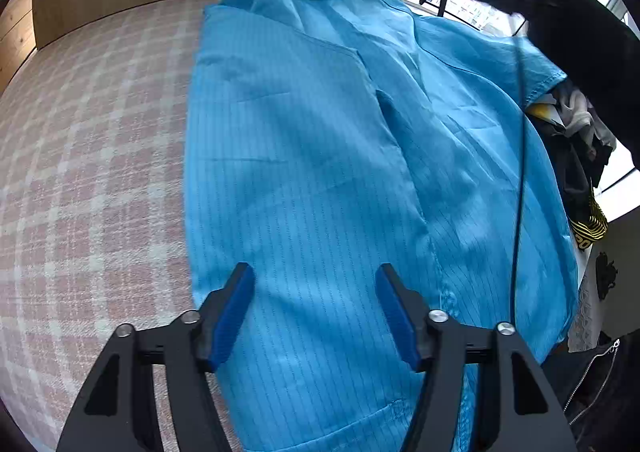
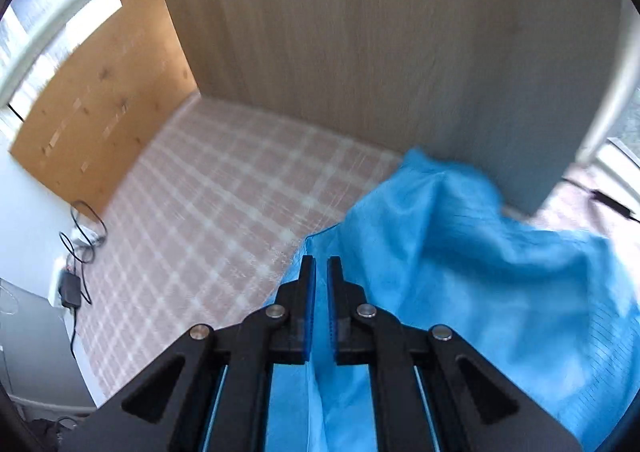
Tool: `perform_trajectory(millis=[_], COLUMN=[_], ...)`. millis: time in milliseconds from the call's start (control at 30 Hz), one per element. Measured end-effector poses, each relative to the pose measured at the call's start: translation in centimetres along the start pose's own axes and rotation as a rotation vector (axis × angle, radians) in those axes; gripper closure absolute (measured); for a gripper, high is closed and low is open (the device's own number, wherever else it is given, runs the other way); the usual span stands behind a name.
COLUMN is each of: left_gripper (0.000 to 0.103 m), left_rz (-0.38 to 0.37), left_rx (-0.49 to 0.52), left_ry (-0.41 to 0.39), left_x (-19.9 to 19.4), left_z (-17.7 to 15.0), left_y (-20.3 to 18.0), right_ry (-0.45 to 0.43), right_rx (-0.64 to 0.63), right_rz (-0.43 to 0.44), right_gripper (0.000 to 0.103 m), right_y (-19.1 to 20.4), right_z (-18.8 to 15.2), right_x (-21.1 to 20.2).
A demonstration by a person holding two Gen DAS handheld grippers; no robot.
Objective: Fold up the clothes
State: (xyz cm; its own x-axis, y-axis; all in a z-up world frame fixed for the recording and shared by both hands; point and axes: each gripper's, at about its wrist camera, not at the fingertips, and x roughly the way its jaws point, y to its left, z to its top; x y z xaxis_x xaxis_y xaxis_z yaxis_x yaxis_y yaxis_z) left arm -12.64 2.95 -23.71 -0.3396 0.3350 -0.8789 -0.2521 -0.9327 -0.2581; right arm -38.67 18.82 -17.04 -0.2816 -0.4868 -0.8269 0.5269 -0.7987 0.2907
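Covering the checked bedspread (image 1: 92,171), the blue garment (image 1: 320,139) lies with its long axis running away from the left gripper (image 1: 316,272), whose fingers hover spread above its near end. The right gripper (image 2: 321,264) pinches the garment's edge.

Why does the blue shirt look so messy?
The blue shirt isn't flat yet: its far end is lifted and bunched off the checked bed cover, pinched by the right gripper.

Garment (image 1: 320,139) spread on bed (image 1: 92,171) — clothes pile (image 1: 580,155) at its right.
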Motion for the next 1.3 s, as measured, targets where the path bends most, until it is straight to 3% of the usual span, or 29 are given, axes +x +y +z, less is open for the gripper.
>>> perform_trajectory(millis=[67, 167, 333, 500, 667, 800, 967, 1100, 1300], left_gripper=[0.038, 0.038, 0.046, 0.047, 0.047, 0.047, 0.047, 0.047, 0.047], left_rz=[0.004, -0.012, -0.068, -0.030, -0.011, 0.006, 0.040, 0.078, 0.079], left_rx=[0.007, -0.016, -0.115, -0.079, -0.050, -0.039, -0.015, -0.018, -0.051], left_ry=[-0.002, -0.009, -0.010, -0.014, -0.019, -0.038, -0.055, -0.073, -0.047], left_x=[0.1, 0.1, -0.6, -1.1, -1.8, -2.9, -3.7, -4.2, -2.4], left_z=[0.0, 0.1, 0.6, 0.5, 0.1, -0.2, -0.9, -1.8, -2.6], left_y=[-0.2, 0.1, 1.8, 1.6, 0.1, -2.3, -7.4, -12.7, -19.8], right_ry=[-0.037, -0.071, -0.046, -0.024, -0.107, -0.162, -0.270, -0.377, -0.383], right_rx=[0.043, 0.084, 0.076, 0.290, 0.427, 0.492, 0.543, 0.563, 0.542], right_rz=[0.066, 0.068, -0.122, -0.245, -0.355, -0.401, -0.386, -0.342, -0.378], right_gripper=[0.093, 0.082, 0.082, 0.082, 0.082, 0.081, 0.079, 0.068, 0.062], right_y=[-0.5, -1.3, -1.8, -7.6, -11.3, -13.7, -16.9, -20.3, -25.7], right_z=[-1.2, -4.0, -10.6, -19.0, -25.7, -29.2, -32.4, -34.3, -36.3], right_x=[-3.2, -7.2, -10.9, -15.3, -22.9, -27.8, -33.6, -39.4, -47.7])
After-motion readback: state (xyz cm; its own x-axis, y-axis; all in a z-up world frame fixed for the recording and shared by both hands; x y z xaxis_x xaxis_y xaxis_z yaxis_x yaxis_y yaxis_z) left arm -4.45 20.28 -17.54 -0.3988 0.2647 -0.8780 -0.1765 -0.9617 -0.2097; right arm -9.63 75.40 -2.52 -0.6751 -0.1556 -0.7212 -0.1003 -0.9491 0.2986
